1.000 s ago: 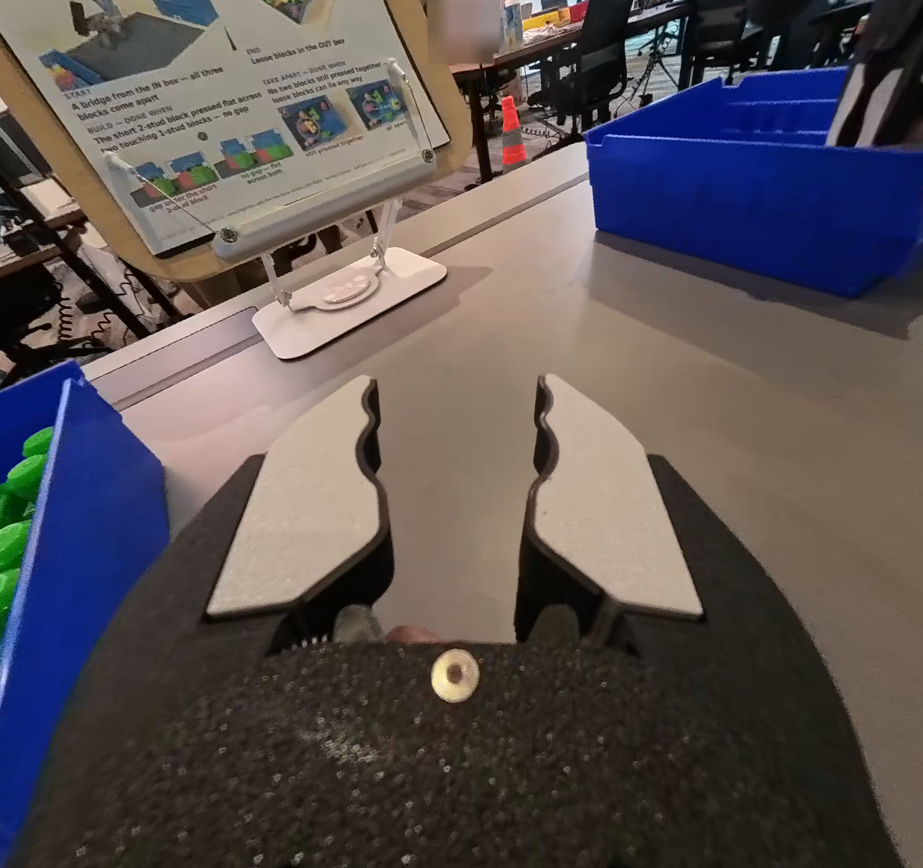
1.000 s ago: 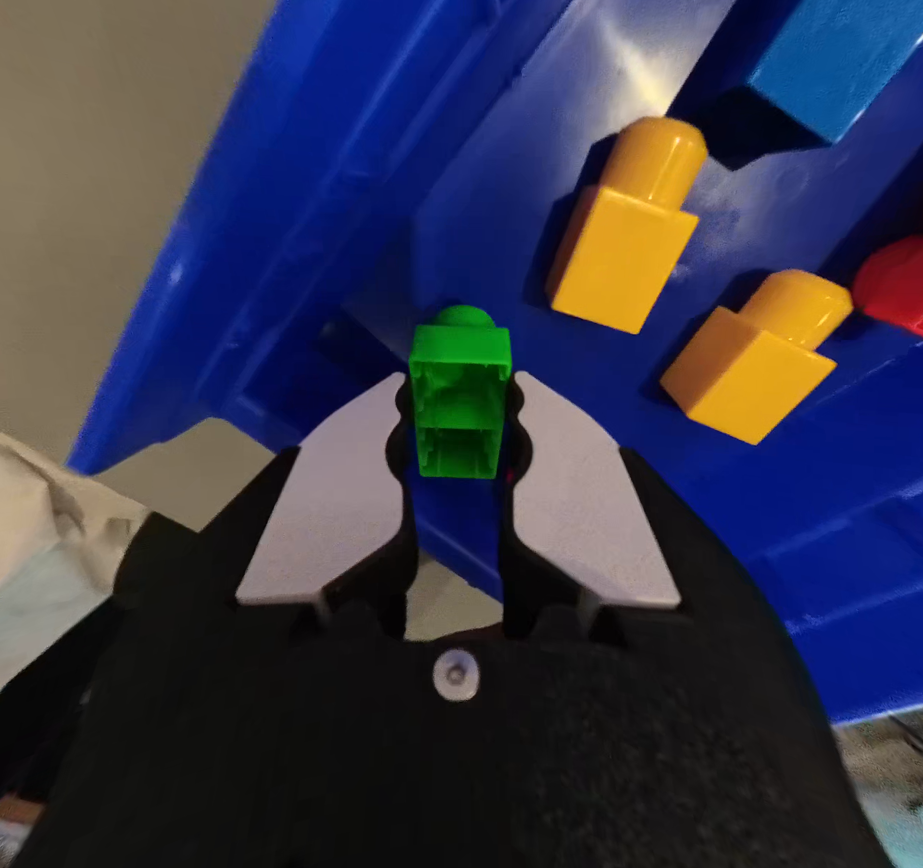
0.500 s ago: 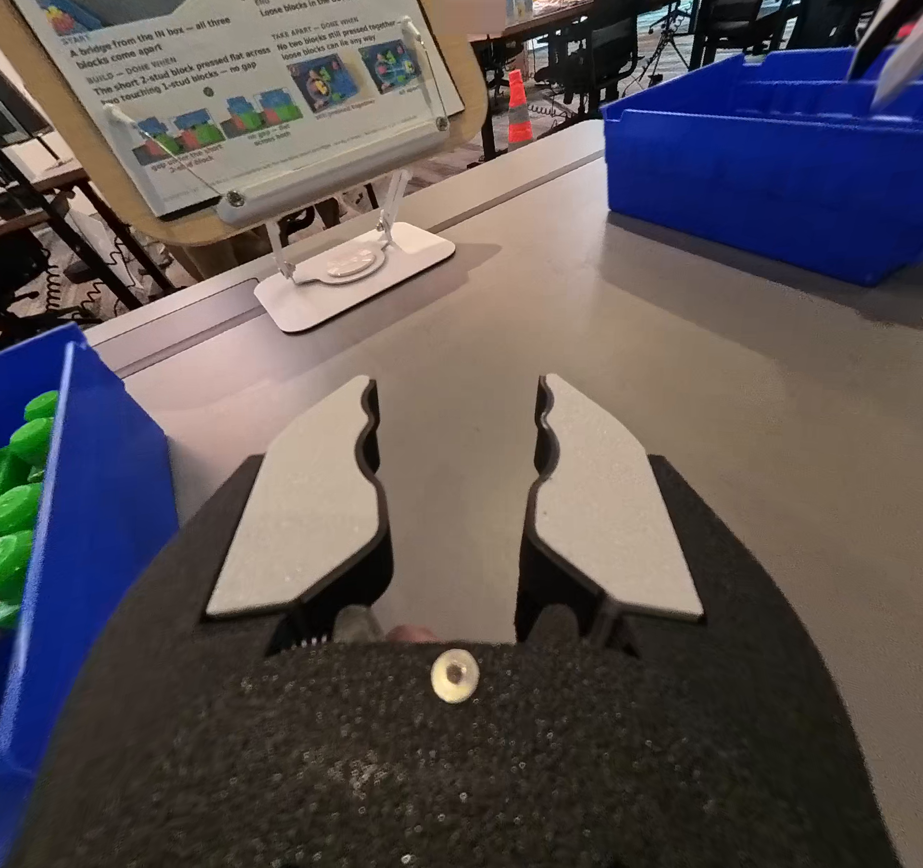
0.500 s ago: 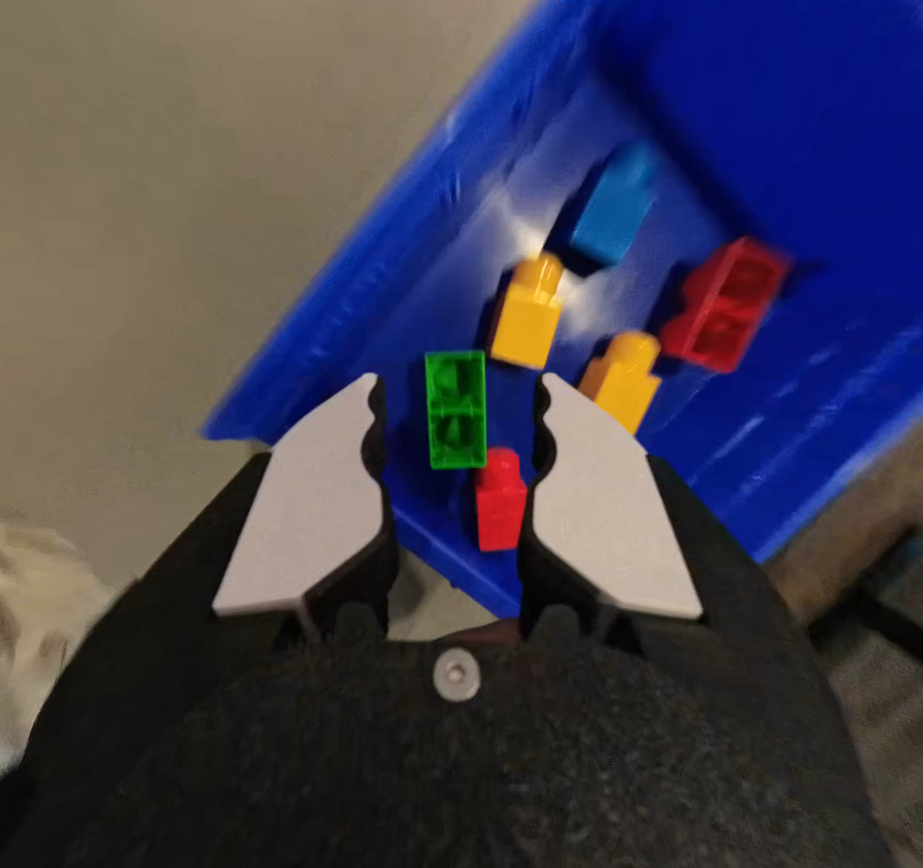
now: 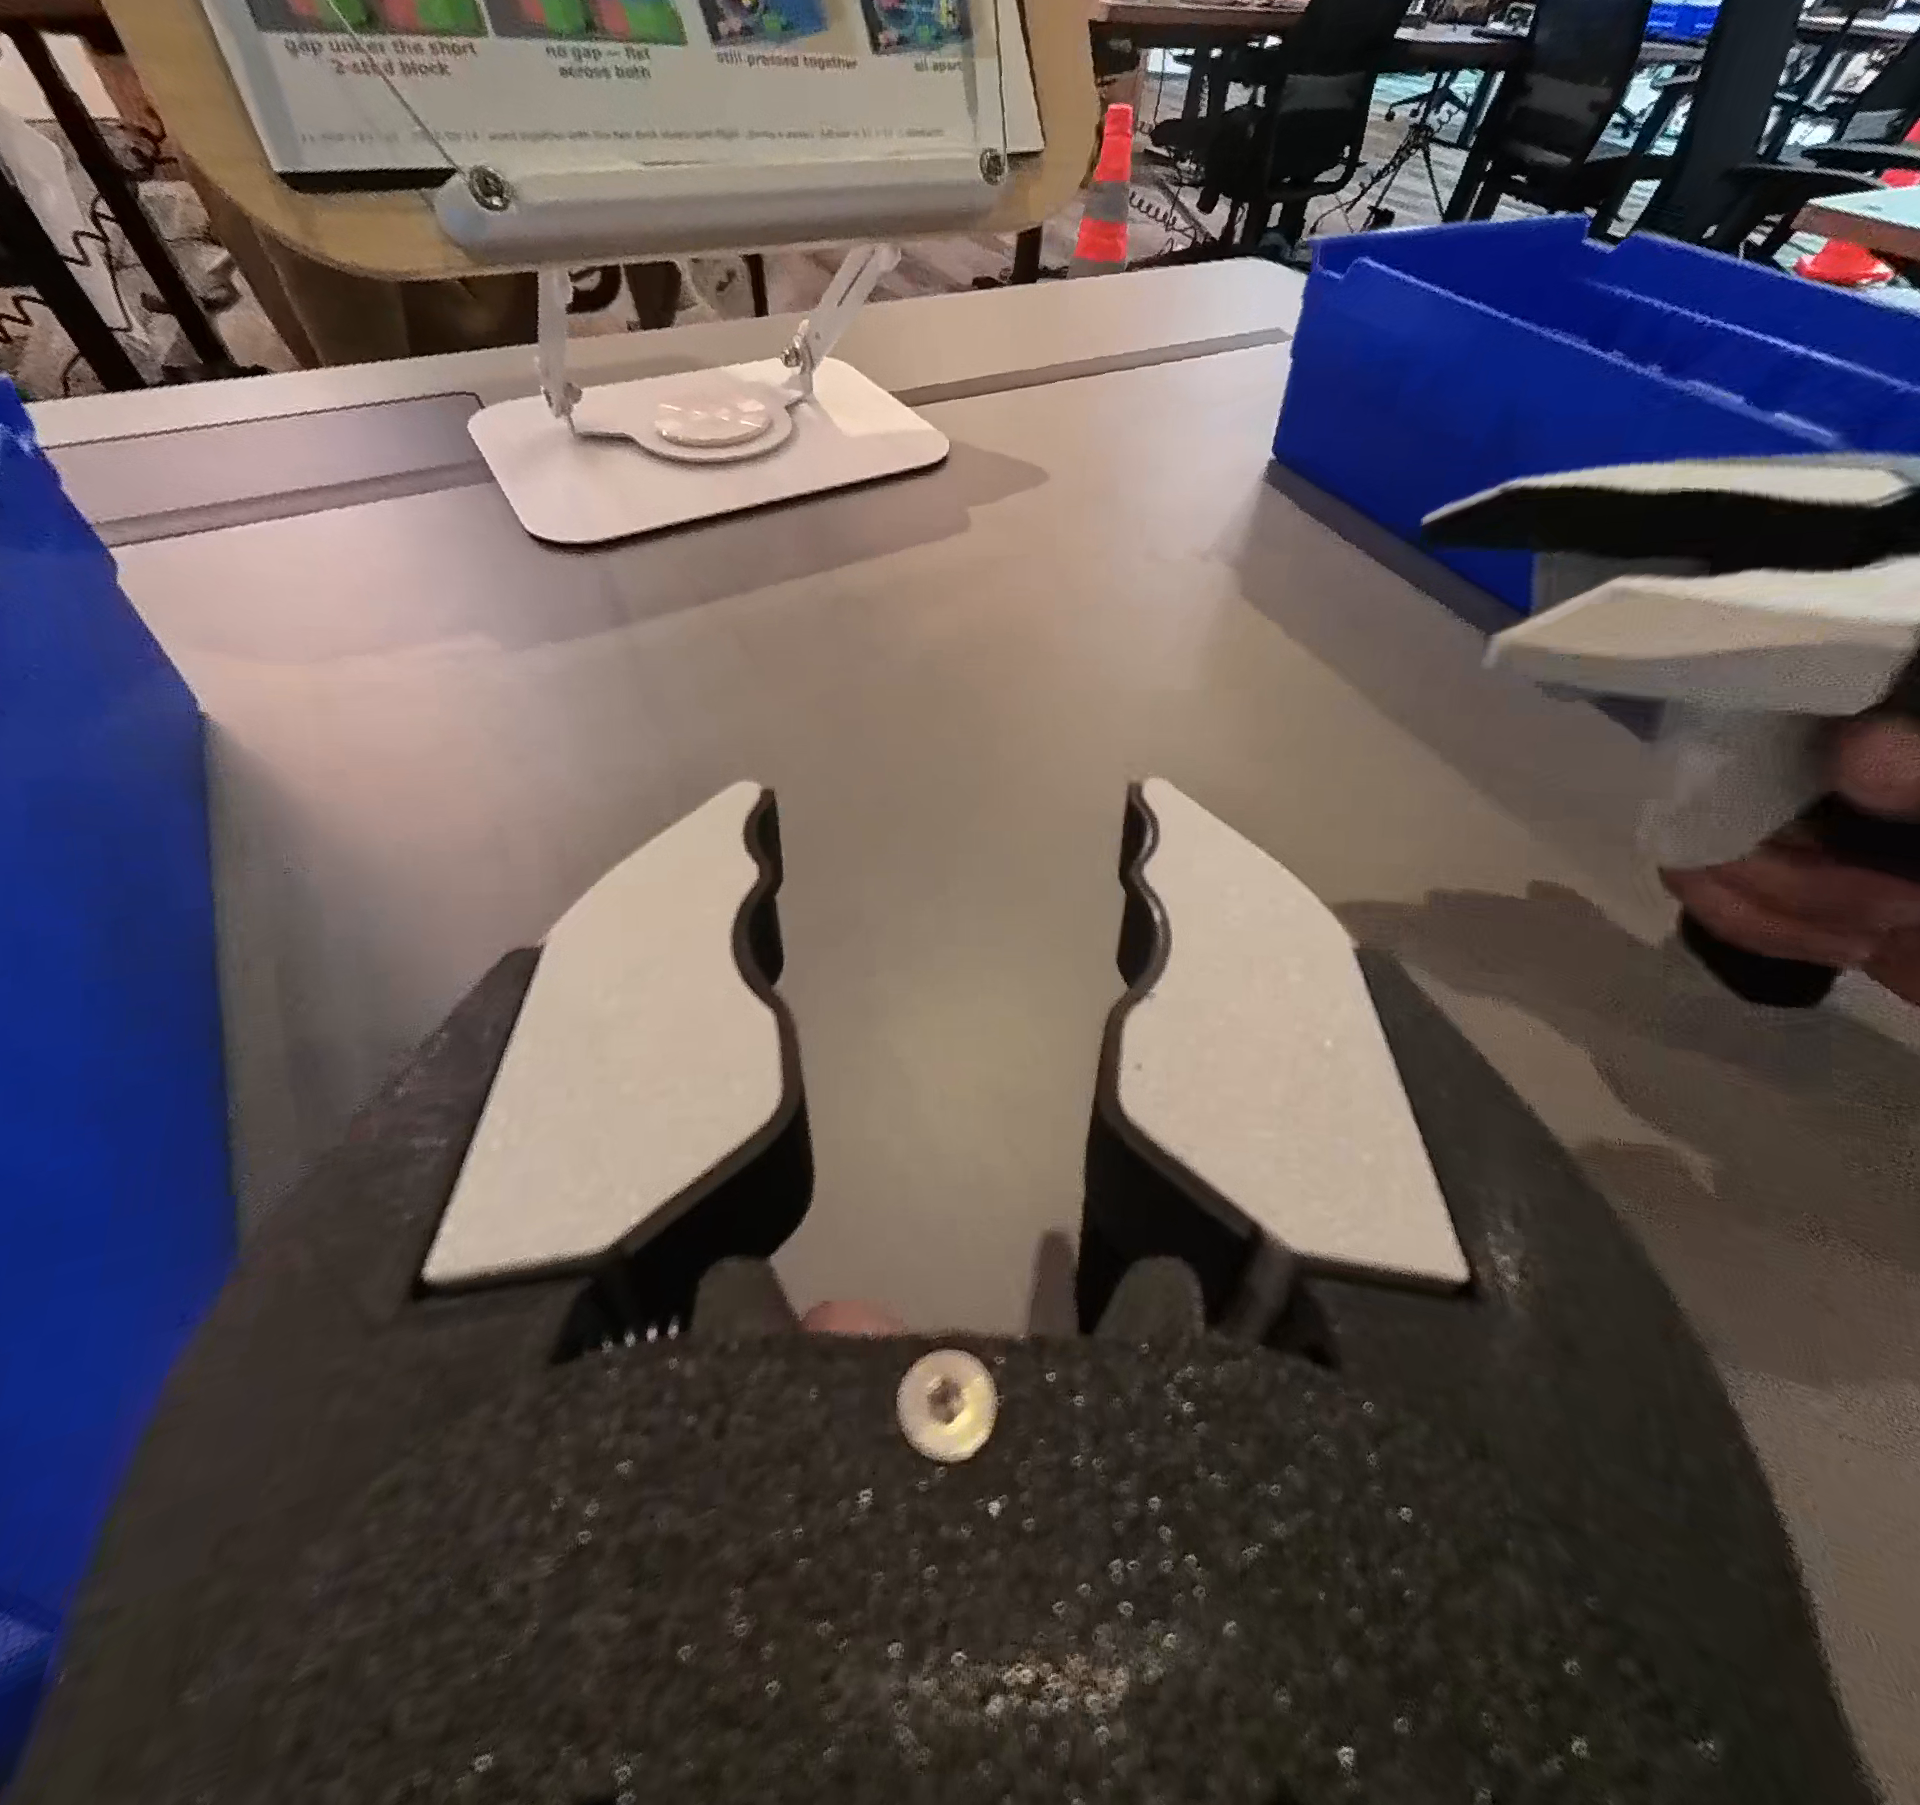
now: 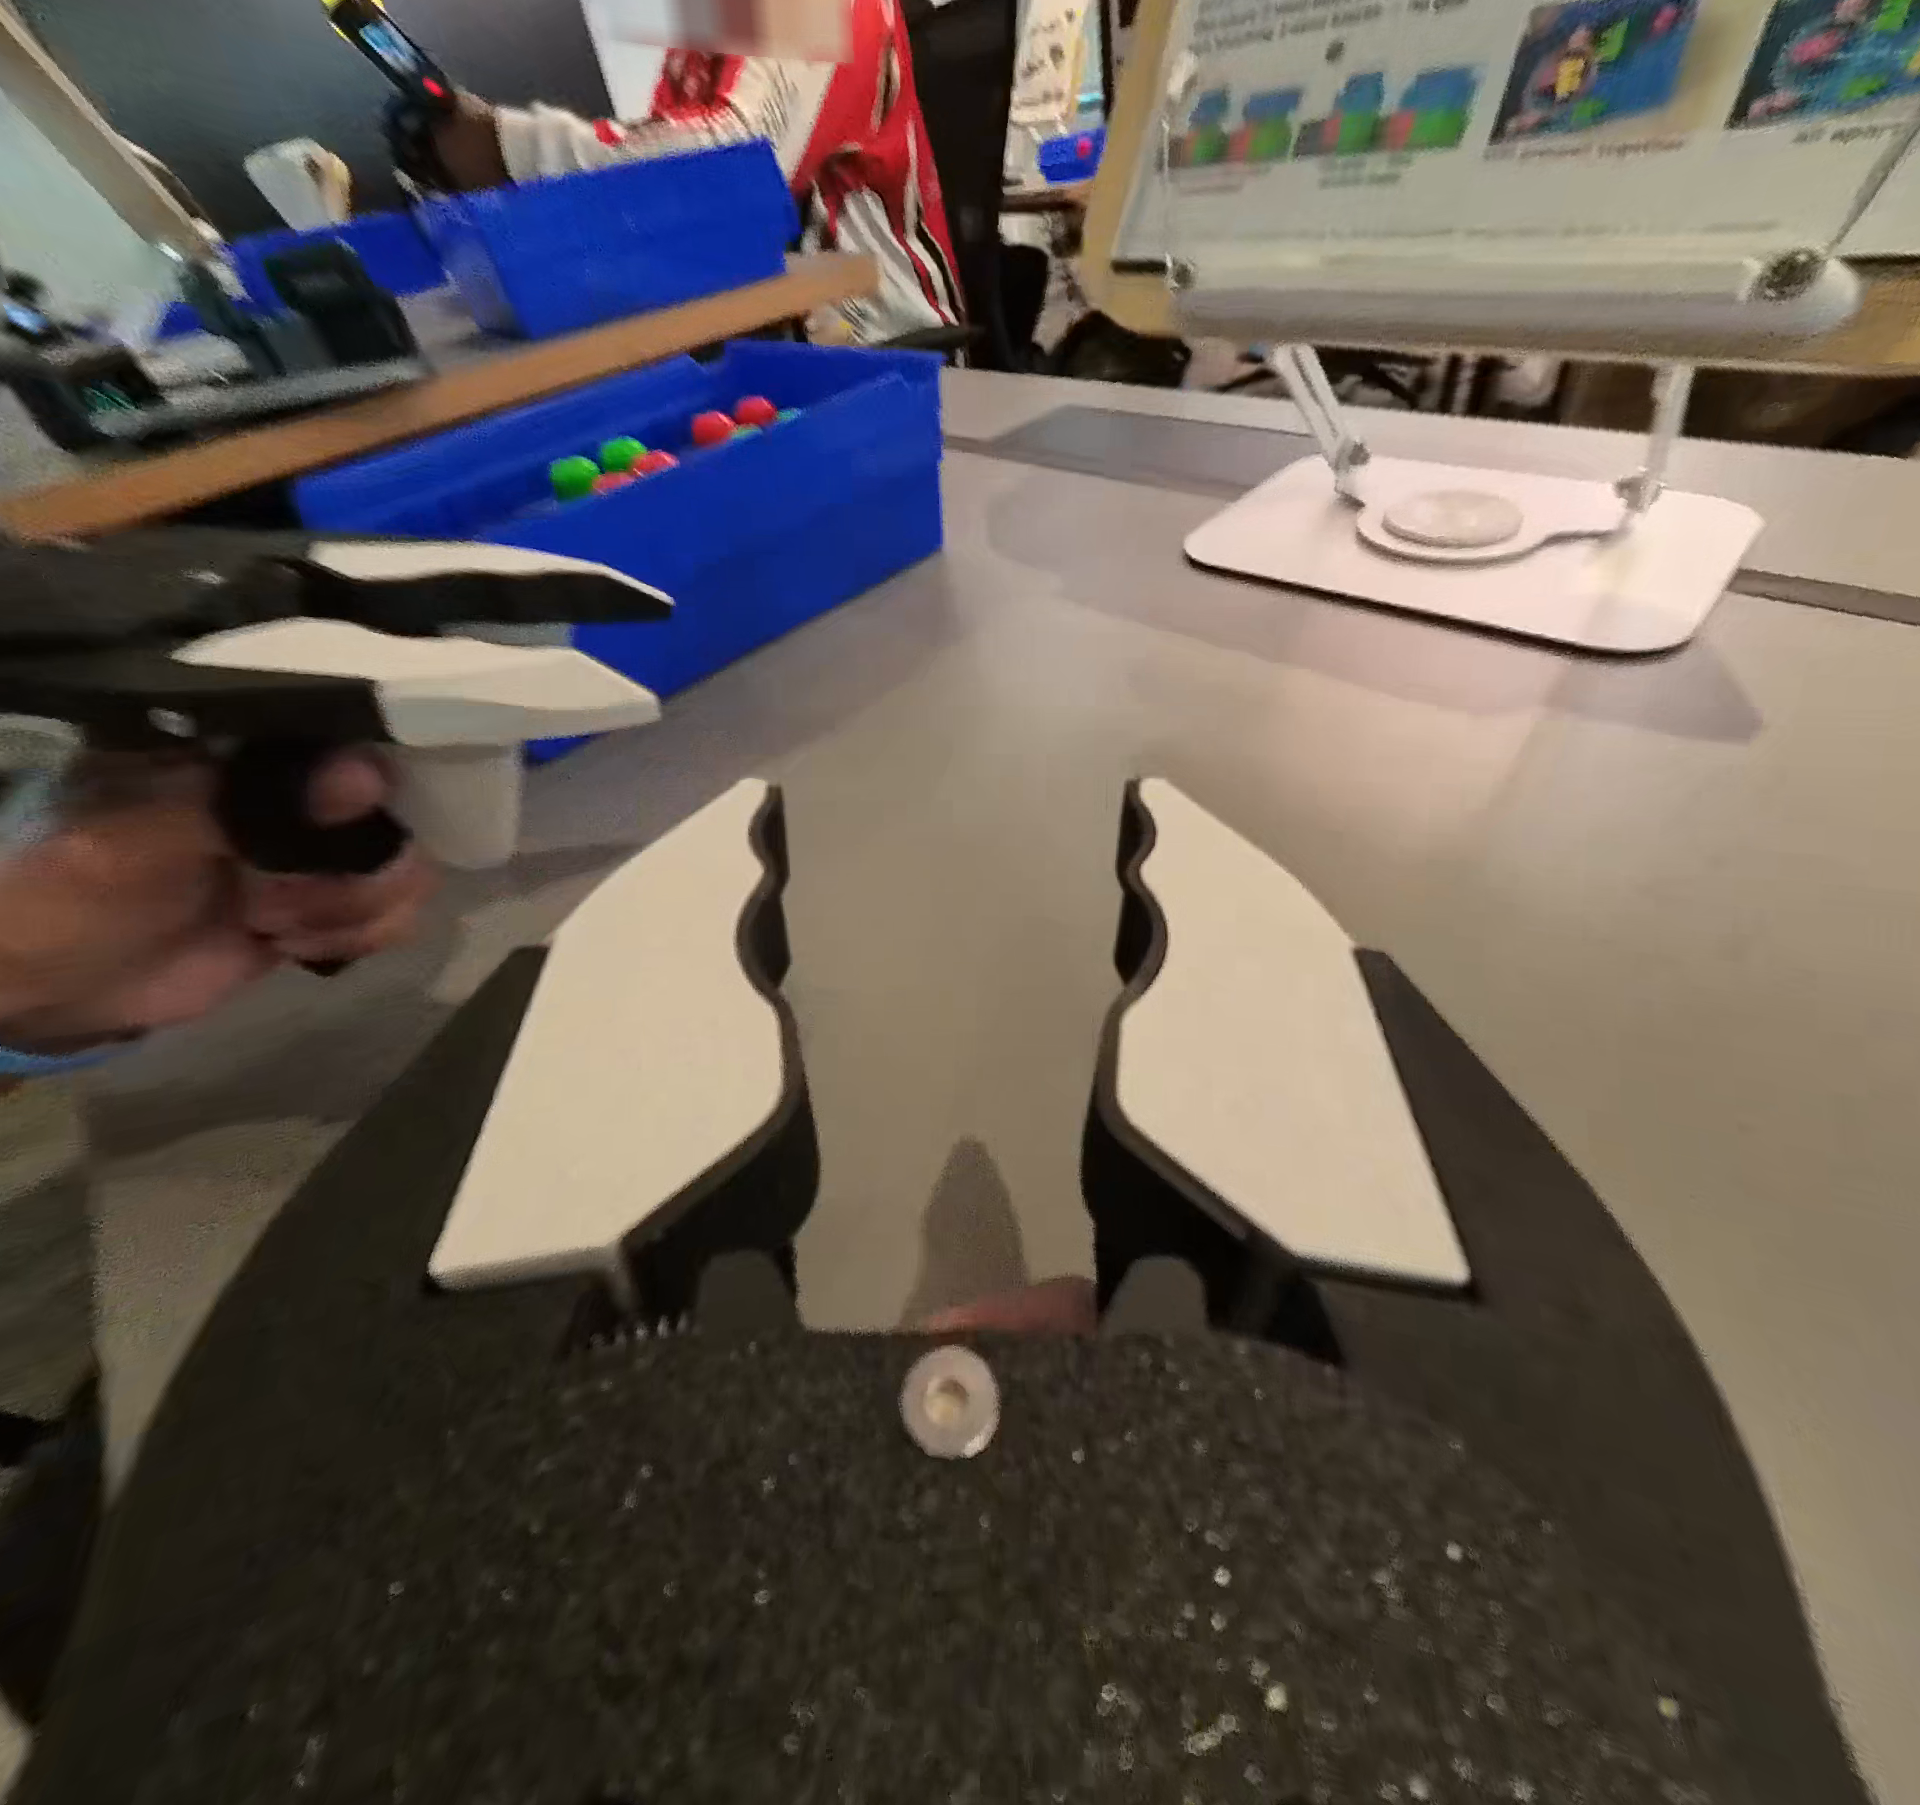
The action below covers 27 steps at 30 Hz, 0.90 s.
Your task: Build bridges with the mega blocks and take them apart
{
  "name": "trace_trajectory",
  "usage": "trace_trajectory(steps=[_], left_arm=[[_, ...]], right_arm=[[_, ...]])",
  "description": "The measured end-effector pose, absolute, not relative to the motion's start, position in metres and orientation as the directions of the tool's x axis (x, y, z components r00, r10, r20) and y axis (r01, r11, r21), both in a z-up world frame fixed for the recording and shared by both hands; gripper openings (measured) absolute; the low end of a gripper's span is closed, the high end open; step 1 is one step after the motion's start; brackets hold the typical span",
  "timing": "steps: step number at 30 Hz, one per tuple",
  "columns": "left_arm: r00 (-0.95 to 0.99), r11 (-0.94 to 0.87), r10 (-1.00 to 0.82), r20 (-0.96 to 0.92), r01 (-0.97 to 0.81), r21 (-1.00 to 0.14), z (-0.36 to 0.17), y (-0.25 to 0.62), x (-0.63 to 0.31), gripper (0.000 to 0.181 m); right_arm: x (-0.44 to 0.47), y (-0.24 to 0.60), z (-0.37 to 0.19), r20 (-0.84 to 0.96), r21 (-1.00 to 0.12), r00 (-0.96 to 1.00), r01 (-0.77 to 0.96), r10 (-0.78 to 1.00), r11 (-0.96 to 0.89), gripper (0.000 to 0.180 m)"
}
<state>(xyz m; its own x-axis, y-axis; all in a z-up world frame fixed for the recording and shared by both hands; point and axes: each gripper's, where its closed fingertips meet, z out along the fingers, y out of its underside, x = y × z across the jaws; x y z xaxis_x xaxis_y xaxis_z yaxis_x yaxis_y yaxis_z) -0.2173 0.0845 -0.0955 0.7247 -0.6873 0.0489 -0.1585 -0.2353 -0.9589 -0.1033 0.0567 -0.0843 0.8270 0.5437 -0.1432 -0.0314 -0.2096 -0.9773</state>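
Surroundings: A grey table [image 5: 935, 675] lay bare under both grippers. Ahead of them stood an instruction board [image 5: 623, 20] on a white stand [image 5: 707, 467], its base flat on the table, well apart from the fingertips. Beyond the table were black office chairs [image 5: 1288, 93] and an orange cone [image 5: 1110, 186]; in the right wrist view a person in a red and white top [image 6: 883, 155] sat behind a wooden desk edge.

Obstacles: Nothing lay between either gripper's fingers or just ahead of them.

Blocks: Red and green mega blocks [image 6: 665, 451] sat in a blue bin [image 6: 727, 529] ahead and to the left of the right gripper, beyond the left gripper. Only rounded studs showed, pointing up; their long axes could not be told.

Second bin: Another blue bin [image 5: 1558, 405] stood ahead and to the right of the left gripper; its contents were hidden.

Left gripper [image 5: 951, 820]: Fingers spread apart, empty, pointing level toward the board. From the right wrist view a hand [image 6: 187, 903] gripped its handle, blurred.

Right gripper [image 6: 951, 820]: Fingers spread apart, empty, aimed over the table toward the stand. In the left wrist view it came in sideways from the right, near the second bin.
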Motion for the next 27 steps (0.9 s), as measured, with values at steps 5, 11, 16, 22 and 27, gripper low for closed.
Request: trace_trajectory(steps=[5,11,16,22,27], left_arm=[[0.734,-0.237,-0.679,0.020,-0.193,-0.952,-0.101,0.079,-0.221,0.062],[0.733,-0.286,-0.678,0.053,-0.197,-0.938,-0.097,0.076,-0.229,0.061],[0.810,-0.331,-0.585,-0.037,-0.280,-0.901,-0.032,0.085,-0.304,0.061],[0.890,-0.659,-0.449,-0.080,-0.390,-0.643,-0.036,0.159,-0.425,0.058],[0.944,-0.818,-0.328,-0.031,-0.301,-0.490,-0.082,0.218,-0.459,0.057]], right_arm=[[-0.101,0.057,-0.098,-0.093,-0.976,0.842,0.028,0.531,-0.215,0.058],[-0.114,0.057,-0.101,-0.090,-0.972,0.823,0.051,0.560,-0.231,0.056],[-0.119,0.053,-0.093,-0.097,-0.971,0.802,0.053,0.590,-0.232,0.056],[-0.125,0.049,-0.096,-0.147,-0.964,0.766,0.029,0.626,-0.263,0.055],[-0.132,0.047,-0.088,-0.148,-0.965,0.743,0.035,0.652,-0.259,0.055]])
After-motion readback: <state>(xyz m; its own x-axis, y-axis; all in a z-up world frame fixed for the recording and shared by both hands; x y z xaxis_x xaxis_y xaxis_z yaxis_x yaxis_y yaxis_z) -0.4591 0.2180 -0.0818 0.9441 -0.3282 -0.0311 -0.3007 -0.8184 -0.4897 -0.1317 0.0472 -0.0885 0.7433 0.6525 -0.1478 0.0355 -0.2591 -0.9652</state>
